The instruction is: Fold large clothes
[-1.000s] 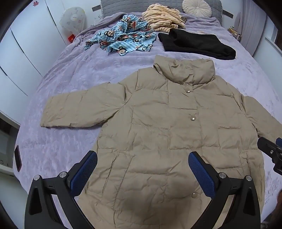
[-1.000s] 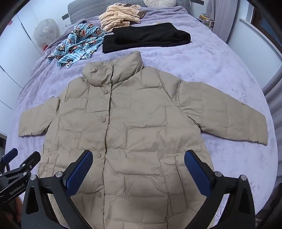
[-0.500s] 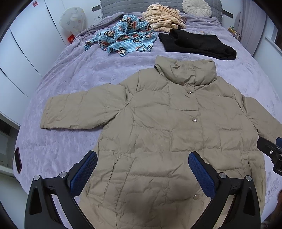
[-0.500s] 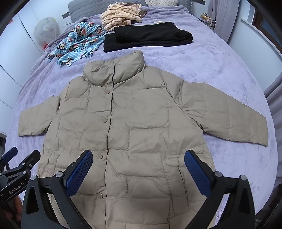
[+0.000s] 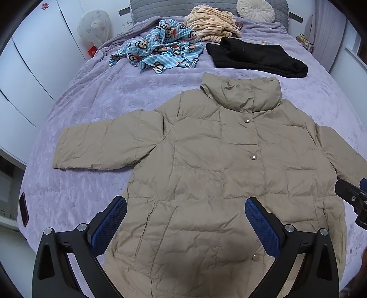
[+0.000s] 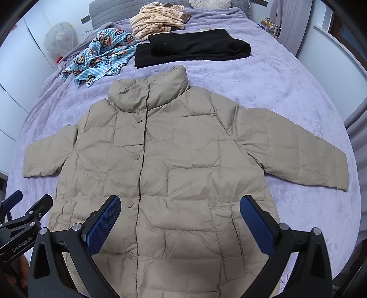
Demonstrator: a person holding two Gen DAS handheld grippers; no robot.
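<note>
Beige quilted down fills both wrist views: a puffer jacket [image 5: 213, 174] lies face up and snapped shut on a lavender bedspread [image 5: 91, 96], both sleeves spread outward and its stand-up collar pointing toward the top of the frame. In the left wrist view, a dark phone-like object [image 5: 23, 212] sits at the bed's edge at far left, and white wardrobe doors [image 5: 29, 57] run along the upper left. Moving right, the jacket's left-frame sleeve [image 5: 98, 149] stretches flat across the middle left. Above it, a blue monkey-print garment [image 5: 160, 55] lies crumpled at upper centre, beside a heap of peach striped fabric [image 5: 211, 27] and, farther right, a folded black garment [image 5: 257, 57]. A round cream cushion [image 5: 254, 9] rests against the grey headboard [image 5: 160, 9] at the top. The left gripper [image 5: 185, 227] hovers over the jacket's lower hem at the bottom of the frame, its blue-padded fingers [image 5: 110, 224] spread wide and grasping nothing. At far right, part of the other tool pokes into view.

In the right wrist view, the left tool's black frame appears at lower left. The right gripper [image 6: 181, 225] hangs above the hem at bottom centre, jaws likewise released with nothing between them. The jacket's other sleeve [image 6: 305, 155] reaches toward the right edge, and a grey curtain [image 6: 286, 20] hangs at upper right.
</note>
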